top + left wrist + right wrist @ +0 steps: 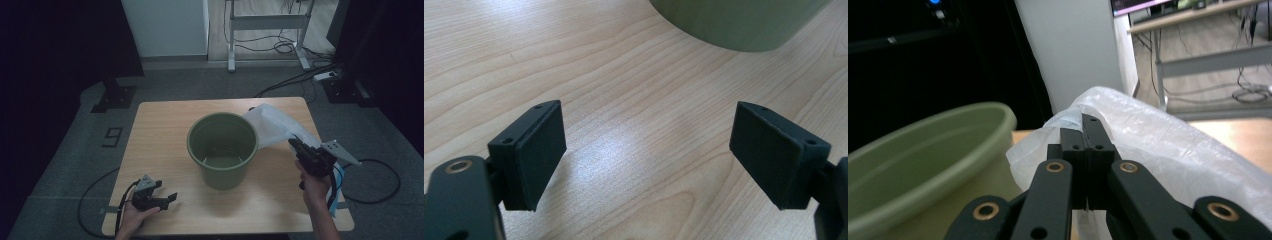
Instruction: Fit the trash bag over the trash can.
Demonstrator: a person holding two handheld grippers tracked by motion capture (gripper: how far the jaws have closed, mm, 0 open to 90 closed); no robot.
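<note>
White crinkled plastic bag [272, 127], pinched in right gripper [295, 145], beside green bucket [222, 150]

Dim room, light weak, brighter at far end. Grey carpet floor [200, 85] around light wooden table [165, 145]. White cabinet or panel [165, 27] at far wall, wooden floor strip beside. White metal desk frame [267, 22] behind, black cables [285, 47] lying under. White power strip [325, 76] on carpet at right. Black curtains [55, 45] at left and right sides. Black stand base [114, 97] at left. Number 9 marking [113, 136] on floor near table.
</note>
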